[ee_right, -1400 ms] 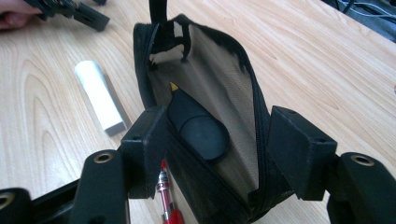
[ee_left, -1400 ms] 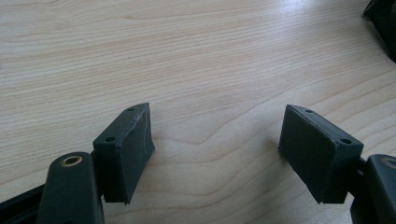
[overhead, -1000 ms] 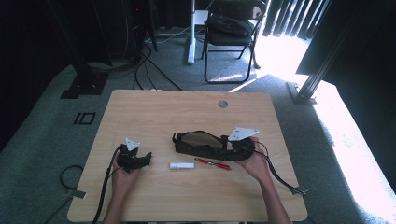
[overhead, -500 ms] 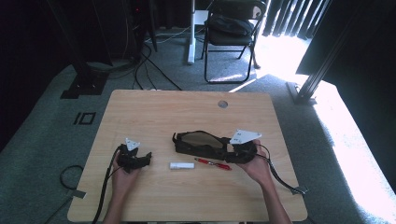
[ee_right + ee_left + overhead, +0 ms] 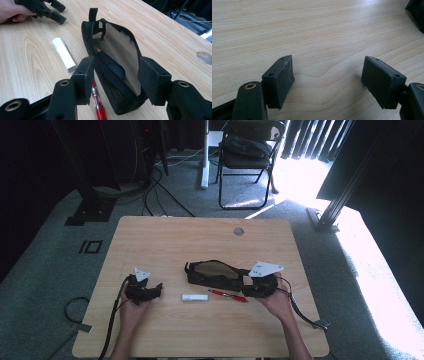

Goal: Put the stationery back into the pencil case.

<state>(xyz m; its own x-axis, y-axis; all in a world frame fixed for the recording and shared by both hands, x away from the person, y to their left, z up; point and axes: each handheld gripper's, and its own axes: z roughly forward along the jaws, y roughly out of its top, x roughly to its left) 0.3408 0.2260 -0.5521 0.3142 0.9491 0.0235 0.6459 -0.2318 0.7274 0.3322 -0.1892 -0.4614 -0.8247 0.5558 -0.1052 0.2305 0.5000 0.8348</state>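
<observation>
Right hand-held gripper (image 5: 113,82) has just been closing its jaws around the near end of the black mesh pouch (image 5: 117,62), apparently pinning it so the mouth stays open for loading. The pouch lies mid-bench, right of centre, soft and see-through. Left hand-held gripper (image 5: 327,80) rests wide open and empty. Red pen (image 5: 98,105) and white stick (image 5: 63,53) wait beside the pouch.
</observation>
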